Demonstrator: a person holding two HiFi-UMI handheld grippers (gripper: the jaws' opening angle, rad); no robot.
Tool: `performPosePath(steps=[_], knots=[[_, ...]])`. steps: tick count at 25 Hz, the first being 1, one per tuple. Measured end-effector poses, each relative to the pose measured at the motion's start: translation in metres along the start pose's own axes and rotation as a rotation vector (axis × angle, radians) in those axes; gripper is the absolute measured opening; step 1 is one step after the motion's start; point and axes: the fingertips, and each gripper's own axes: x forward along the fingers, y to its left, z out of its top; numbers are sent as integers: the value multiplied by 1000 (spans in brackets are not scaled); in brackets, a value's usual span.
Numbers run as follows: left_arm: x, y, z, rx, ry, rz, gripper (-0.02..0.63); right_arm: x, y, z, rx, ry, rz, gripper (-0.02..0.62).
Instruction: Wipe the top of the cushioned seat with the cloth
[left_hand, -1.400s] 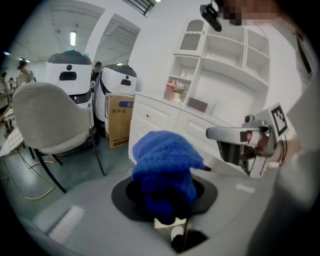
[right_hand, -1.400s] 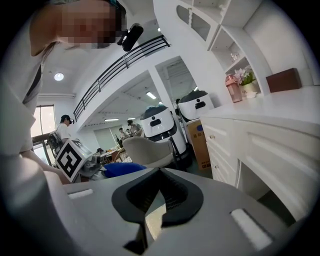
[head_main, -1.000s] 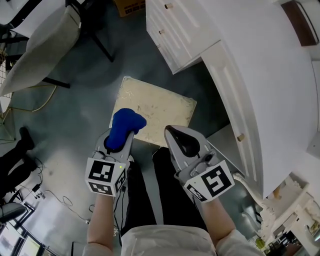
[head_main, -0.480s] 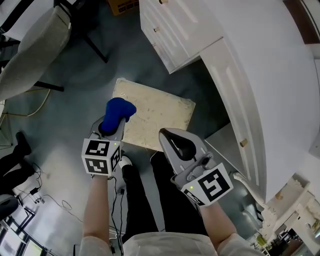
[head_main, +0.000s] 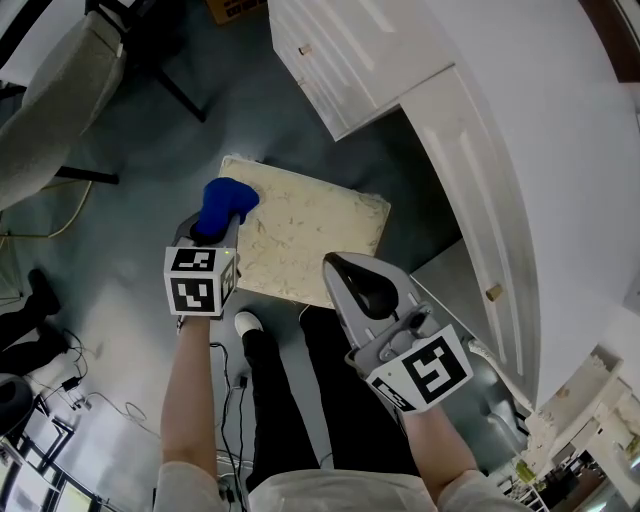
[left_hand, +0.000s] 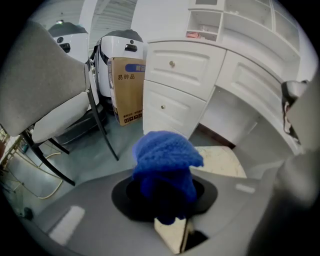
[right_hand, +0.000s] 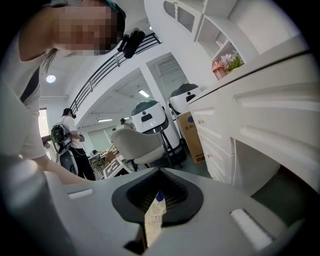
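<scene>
The cushioned seat (head_main: 310, 235) is a cream square pad low on the floor, just ahead of my legs. A blue cloth (head_main: 222, 203) lies bunched on its far left corner, and my left gripper (head_main: 212, 230) is shut on it. In the left gripper view the cloth (left_hand: 165, 160) fills the space between the jaws, with the seat (left_hand: 222, 161) behind it to the right. My right gripper (head_main: 345, 268) hovers over the seat's near right edge, jaws together and holding nothing. In the right gripper view only a sliver of the seat (right_hand: 154, 220) shows through the slit.
A white cabinet with drawers (head_main: 350, 50) and a white desk (head_main: 560, 150) stand to the right and behind the seat. A grey chair (head_main: 60, 110) stands at far left, and a cardboard box (left_hand: 127, 90) is beside the cabinet. Cables (head_main: 120, 405) lie on the floor at left.
My left gripper has slid the blue cloth away from me and leftward, from the seat's near left edge to its far left corner. The right gripper has barely moved.
</scene>
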Motion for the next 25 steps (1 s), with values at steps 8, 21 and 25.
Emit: performPosePath(steps=[8,21,25], knots=[[32,22,-10,43,108,44,91,-1,-10,-12,23,21,-9,-2],[50,-7,-5,159,196,-23,74,-8,-20,-18,47,18,-24,-2],[58,-45,-3,234,202,-68,74,-14,-22,-20,50,19,-29,-2]])
